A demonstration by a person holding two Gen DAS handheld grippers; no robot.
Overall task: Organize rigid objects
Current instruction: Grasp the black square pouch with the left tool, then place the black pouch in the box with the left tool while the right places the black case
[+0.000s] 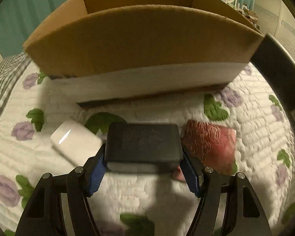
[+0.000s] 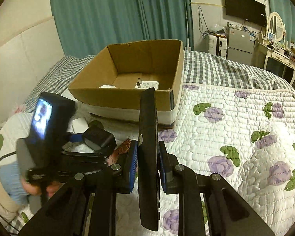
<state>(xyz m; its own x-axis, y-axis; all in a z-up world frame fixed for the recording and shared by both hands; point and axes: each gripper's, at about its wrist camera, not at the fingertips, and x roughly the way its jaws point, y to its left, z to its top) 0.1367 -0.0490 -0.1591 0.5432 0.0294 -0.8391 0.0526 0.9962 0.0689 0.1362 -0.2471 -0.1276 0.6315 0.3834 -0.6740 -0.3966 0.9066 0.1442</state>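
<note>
My left gripper is shut on a black rectangular box and holds it just above the quilt, in front of the cardboard box. A white case lies to its left and a red rose-patterned box to its right. My right gripper is shut on a long black remote, held on edge and pointing at the cardboard box. The left gripper with the black box shows at the left of the right wrist view. White items lie inside the cardboard box.
The floral quilt covers the bed, with a checked blanket behind. Teal curtains, a TV, a fridge and a dressing table stand at the back. The remote crosses the right of the left wrist view.
</note>
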